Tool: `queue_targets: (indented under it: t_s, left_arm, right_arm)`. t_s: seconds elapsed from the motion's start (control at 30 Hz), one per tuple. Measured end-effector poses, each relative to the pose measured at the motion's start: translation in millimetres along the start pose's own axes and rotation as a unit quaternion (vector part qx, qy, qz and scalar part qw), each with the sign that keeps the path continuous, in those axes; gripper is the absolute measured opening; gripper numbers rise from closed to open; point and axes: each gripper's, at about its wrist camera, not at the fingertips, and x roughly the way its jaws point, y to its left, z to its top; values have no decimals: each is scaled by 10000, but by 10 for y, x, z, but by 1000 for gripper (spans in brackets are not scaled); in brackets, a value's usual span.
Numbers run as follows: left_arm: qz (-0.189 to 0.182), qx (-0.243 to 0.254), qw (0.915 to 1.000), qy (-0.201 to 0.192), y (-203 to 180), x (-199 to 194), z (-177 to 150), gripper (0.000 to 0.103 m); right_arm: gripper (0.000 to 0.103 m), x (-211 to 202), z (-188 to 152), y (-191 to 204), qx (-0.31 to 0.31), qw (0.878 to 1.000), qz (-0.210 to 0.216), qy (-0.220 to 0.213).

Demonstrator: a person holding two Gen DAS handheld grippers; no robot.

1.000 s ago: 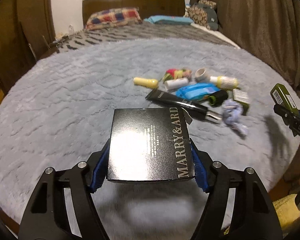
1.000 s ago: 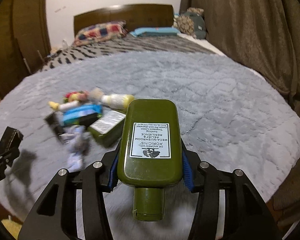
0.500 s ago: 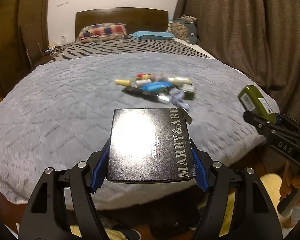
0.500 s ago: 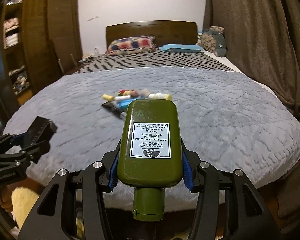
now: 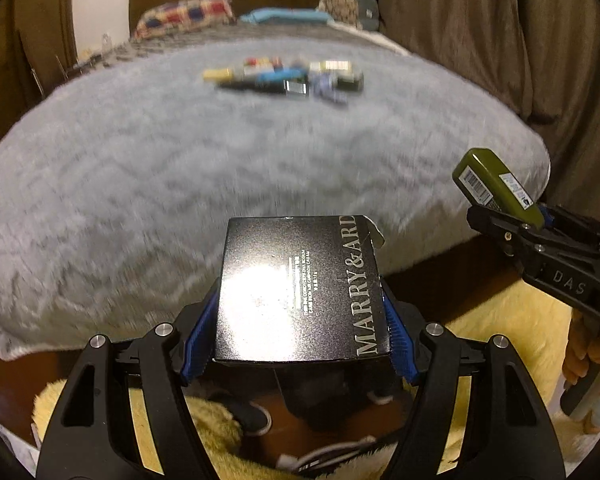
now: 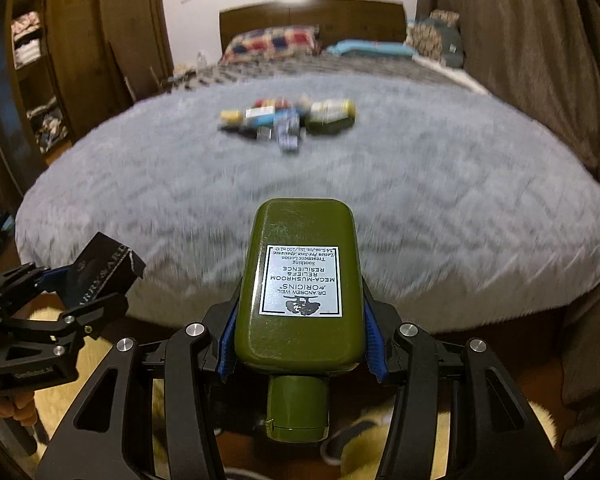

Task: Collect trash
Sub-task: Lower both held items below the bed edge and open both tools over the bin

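The left gripper point(image 5: 300, 336) clamps a flat, glossy black box point(image 5: 300, 288) between ribbed blue pads. The right gripper point(image 6: 300, 344) clamps a smooth, rounded olive-green bottle point(image 6: 300, 284), cap toward the camera. Both hang past the foot of a bed with a fluffy grey blanket point(image 6: 420, 200). A blurred trash pile point(image 6: 288, 120) lies mid-blanket, well apart from both.

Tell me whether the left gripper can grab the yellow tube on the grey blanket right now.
Probably not: the left gripper is shut on a black cardboard box, and the yellow tube lies far off.
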Motion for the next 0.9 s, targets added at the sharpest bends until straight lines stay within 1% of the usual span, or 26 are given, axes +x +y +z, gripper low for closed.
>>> queue_targets:
  t_s: [0.1,0.3,0.4,0.57,0.7,0.83,0.9]
  left_arm:
    - [-47,-40,9994,341,20,224,-135,68]
    - [-58,-9,9965,835,11,576,-357,68]
    - [-78,9,9941,1080,-8,762,-475,68]
    - [-139,65,9902,1389,-26,1004,-588,68]
    - [-222,84,9871,1582,-20,1181,-610,68]
    - [-270,96,9847,1721,-12,1307,-628,69]
    - [-236,104,9839,1767,-10,1350,-635,70]
  right_arm:
    - [51,194,-127,10,-3,9994,50,329]
    - [51,530,-334,55,21,9959,254,873]
    - [51,692,-427,55,121,9927,388,1139]
    - [51,951,-590,93,145,9873,421,1527]
    - [51,1086,-683,121,176,9837,438,1732]
    - [52,1158,-726,116,282,9816,482,1827]
    - [55,1171,-736,90,395,9810,560,1814]
